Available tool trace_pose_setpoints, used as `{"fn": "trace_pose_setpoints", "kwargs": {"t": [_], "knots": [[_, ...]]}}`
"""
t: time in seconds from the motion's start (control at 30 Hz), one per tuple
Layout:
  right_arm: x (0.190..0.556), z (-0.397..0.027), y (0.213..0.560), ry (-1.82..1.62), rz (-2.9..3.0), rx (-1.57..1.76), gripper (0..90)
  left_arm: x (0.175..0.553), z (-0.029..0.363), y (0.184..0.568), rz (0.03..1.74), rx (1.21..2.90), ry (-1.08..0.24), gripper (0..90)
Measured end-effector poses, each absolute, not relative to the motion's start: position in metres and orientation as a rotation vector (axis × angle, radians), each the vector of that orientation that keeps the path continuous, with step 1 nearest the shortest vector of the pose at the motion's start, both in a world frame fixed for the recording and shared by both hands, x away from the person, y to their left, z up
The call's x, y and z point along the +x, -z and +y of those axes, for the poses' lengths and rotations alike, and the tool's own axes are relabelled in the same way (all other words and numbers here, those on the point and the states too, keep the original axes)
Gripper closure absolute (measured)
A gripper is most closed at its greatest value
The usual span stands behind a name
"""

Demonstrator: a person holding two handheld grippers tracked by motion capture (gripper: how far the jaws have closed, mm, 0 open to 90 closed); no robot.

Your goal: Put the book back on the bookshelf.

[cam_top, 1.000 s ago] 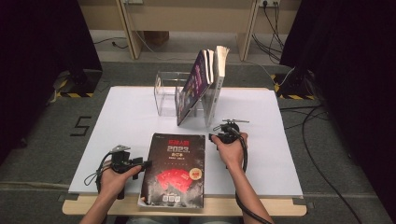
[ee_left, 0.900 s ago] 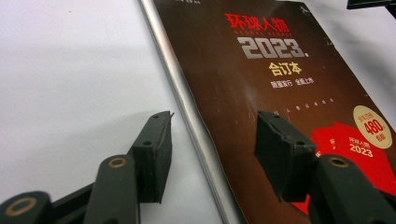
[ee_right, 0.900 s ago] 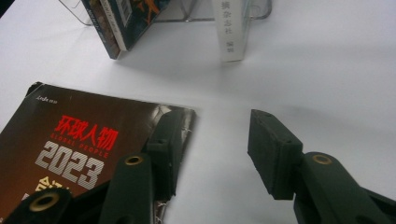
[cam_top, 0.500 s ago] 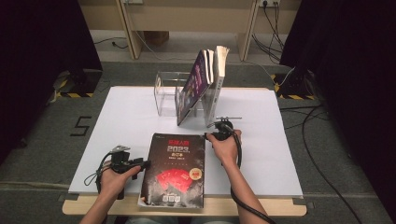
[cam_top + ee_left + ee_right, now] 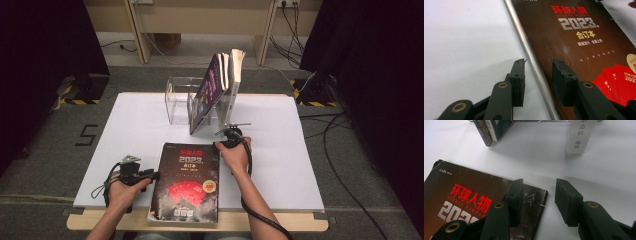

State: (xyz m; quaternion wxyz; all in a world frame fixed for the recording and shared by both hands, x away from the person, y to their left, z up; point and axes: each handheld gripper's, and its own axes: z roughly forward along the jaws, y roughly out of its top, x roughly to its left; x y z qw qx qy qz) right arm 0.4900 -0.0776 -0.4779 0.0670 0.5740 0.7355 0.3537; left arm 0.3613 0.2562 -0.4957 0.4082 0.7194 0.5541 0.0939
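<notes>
**Two grippers at the edges of a dark magazine volume**

The white table top point(image 5: 135, 125) takes most of the high view and carries everything else. Toward its far side stands a clear acrylic book rack point(image 5: 176, 100). Several books point(image 5: 220, 82) lean in it, tilted to the left, and their lower ends rest on the table.

The next largest thing is the magazine volume point(image 5: 187, 182), dark, with red Chinese letters and "2023" on the cover. It lies flat, face up, at the near side of the table, between the two hands. Its near edge hangs a little over the table edge.

The left gripper point(image 5: 537, 75) is at the volume's left edge, where the silver spine runs. Its jaws have just been closing. In the left gripper view one jaw stands over the white table and the other over the cover, with the spine between them. The pads do not press on it, so the gripper is not yet clamped.

The right gripper point(image 5: 537, 195) is at the volume's far right corner. Its jaws have also been closing, more slowly. In the right gripper view one jaw is above the worn corner and the other above bare table; they stand apart and grasp nothing.
</notes>
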Motion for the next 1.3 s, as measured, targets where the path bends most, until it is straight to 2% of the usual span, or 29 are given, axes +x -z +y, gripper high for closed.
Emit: {"fn": "trace_pose_setpoints", "kwargs": {"t": [0.6,1.3], "knots": [[0.4933,-0.0728,0.4814,-1.080,2.222,1.713,58.4,0.3609,0.2554,0.4964,1.391,1.823,-0.255,67.2],[0.4875,-0.0776,0.4840,-1.135,2.240,1.721,63.7,0.3594,0.2487,0.4965,1.376,1.849,-0.293,74.1]]}}
